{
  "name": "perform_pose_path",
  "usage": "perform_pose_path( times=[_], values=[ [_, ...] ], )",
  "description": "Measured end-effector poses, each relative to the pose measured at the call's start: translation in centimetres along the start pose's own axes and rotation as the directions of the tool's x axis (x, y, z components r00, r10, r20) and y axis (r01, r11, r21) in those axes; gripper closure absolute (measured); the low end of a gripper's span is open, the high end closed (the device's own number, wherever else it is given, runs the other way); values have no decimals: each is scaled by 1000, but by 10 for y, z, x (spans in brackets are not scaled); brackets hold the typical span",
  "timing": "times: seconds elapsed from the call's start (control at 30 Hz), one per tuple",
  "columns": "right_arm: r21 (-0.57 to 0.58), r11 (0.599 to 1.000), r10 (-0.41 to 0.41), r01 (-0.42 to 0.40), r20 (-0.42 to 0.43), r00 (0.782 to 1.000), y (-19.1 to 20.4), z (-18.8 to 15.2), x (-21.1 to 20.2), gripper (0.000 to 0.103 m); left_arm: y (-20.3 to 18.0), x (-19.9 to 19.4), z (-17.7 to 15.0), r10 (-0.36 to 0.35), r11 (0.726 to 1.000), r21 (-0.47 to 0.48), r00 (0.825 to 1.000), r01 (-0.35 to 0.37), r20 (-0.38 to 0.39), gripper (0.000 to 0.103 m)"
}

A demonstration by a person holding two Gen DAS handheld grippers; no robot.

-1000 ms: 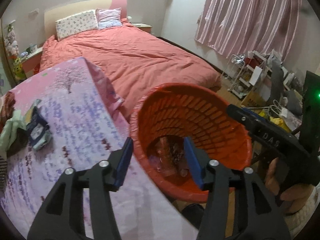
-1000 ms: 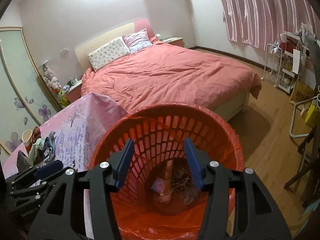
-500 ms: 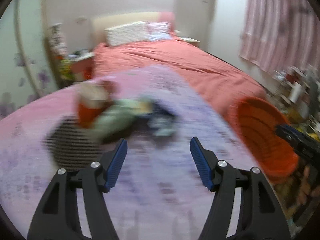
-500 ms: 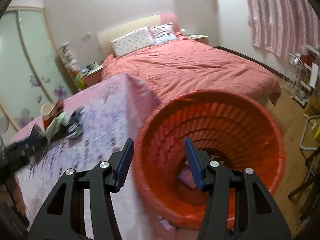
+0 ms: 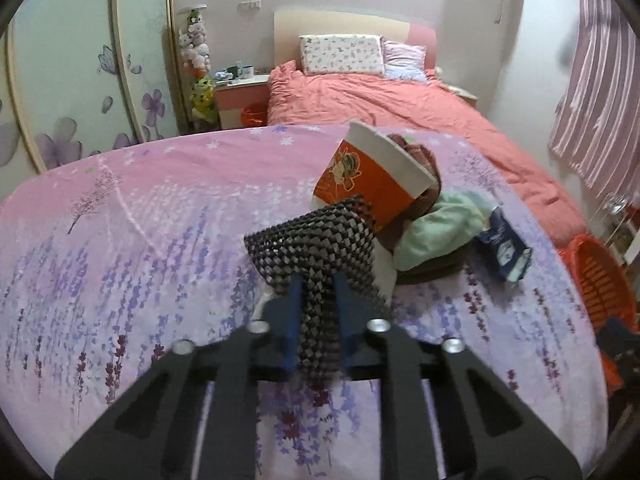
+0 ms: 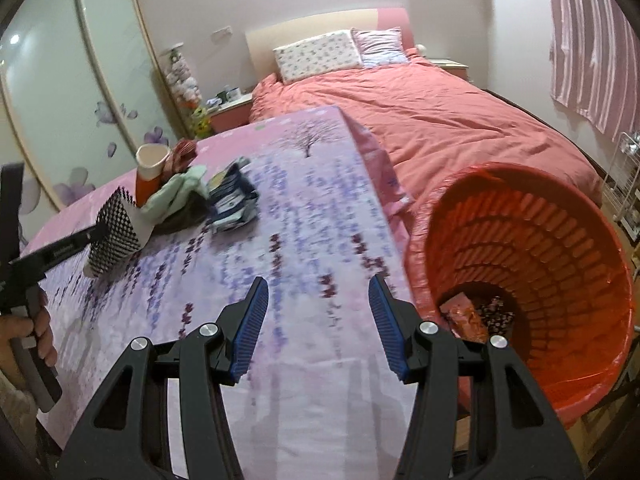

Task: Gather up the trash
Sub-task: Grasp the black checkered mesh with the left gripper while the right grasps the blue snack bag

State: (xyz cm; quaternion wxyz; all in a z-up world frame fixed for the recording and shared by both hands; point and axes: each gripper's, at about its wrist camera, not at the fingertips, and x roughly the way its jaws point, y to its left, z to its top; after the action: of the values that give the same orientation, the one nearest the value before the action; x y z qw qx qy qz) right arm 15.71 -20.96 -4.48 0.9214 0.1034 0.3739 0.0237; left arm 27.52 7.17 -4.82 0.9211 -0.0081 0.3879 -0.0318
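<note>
So the big stuff first: the bench (image 6: 320, 216) with the purple lavender cloth fills most of both views, the bed (image 6: 432, 120) sits behind it, and the red basket (image 6: 532, 280) stands off the bench's right edge, tipped so its mouth faces the right-wrist camera, with a couple of wrappers already at the bottom. What the next move turns on: the basket is way over to the right of the left gripper (image 5: 318, 312), which is clamped on a black-and-white checkered packet (image 5: 316, 252) at the far left side of the bench, so that piece has to travel across the whole bench width to get dumped. The packet's long axis runs roughly straight ahead along the fingers, sticking out past them and looking lifted at its far end. The right gripper (image 6: 318, 320) is much nearer the basket, but its jaws are spread wide with nothing between them, hovering over bare cloth. The rest of the pile sits just beyond the packet: a tilted orange paper cup (image 5: 372, 184) leaning on a mint green cloth (image 5: 440, 228), something brownish under that, and a dark blue pouch (image 5: 506, 248) just to the right. I'd guess the cup and pouch are the bits most likely to get bumped if the left side swings right too low.
</note>
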Motion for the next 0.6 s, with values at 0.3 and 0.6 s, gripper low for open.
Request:
perform_pose_path(
  times=[0.3, 0.6],
  values=[
    [-30, 999, 13, -13, -24, 1000, 22, -5, 7, 50, 37, -36, -10, -56, 995, -80, 997, 59, 46, 94],
    [-59, 998, 23, -25, -44, 999, 41, -9, 15, 50, 98, -35, -28, 68, 987, -148, 998, -68, -2, 94]
  ],
)
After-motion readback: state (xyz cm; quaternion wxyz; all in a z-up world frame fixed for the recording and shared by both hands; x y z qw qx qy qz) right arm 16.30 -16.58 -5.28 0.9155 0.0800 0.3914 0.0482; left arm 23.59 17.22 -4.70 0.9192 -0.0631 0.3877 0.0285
